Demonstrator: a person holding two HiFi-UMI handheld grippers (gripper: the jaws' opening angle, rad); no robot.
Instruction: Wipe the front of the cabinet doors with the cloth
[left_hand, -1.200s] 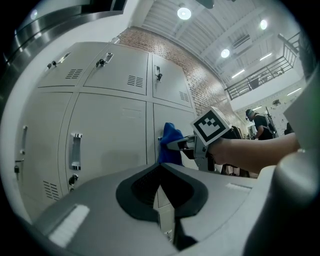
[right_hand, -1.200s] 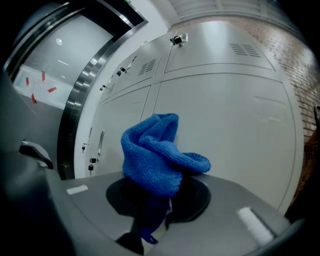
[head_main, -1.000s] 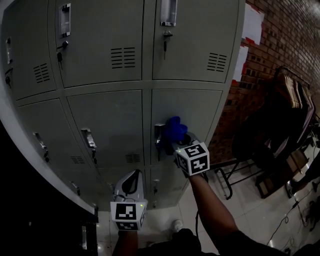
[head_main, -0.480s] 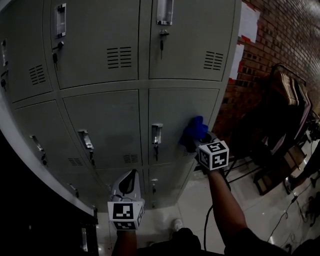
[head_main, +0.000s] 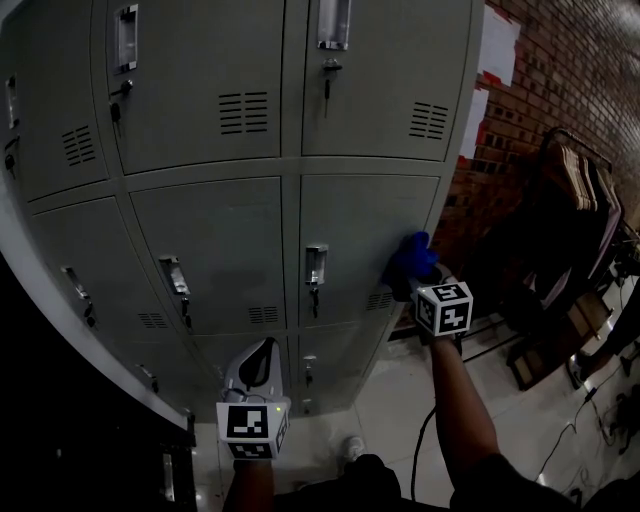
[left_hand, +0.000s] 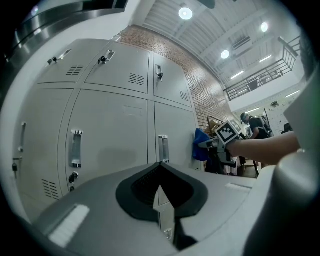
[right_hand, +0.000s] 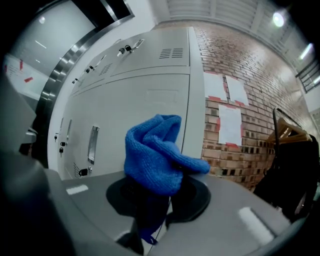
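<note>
My right tongs (head_main: 410, 284) are pinching the blue cloth (head_main: 409, 257). A fat bunch of it sticks out past the tips, and a dark tail hangs down between the jaws in the right gripper view. The cloth sits at the far right edge of the middle-row door (head_main: 365, 215), out toward 3 o'clock from that door's handle (head_main: 316, 264). It is close to the cabinet's corner, where the brick wall (head_main: 560, 90) begins. It looks to be on the metal or only just off it; I cannot tell which from here.

My left tongs (head_main: 261, 362) hang low at 6 o'clock in the head view, in front of the bottom row. They are pressed together with nothing between them and well apart from the cloth. They have no part in the wiping right now.

I judge that I am in the middle of the wiping, at the end of a stroke on this one door. The other doors, toward 9 and 12 o'clock, are yet to be covered, as far as the task asks.

The next move, as I see it, is a sweep toward 9 o'clock across the same panel. That calls for the bunch held flat against the metal and for a firm pinch so the cloth does not slip out. The stroke should go just under or over the handle and its lock so it does not snag on them.
</note>
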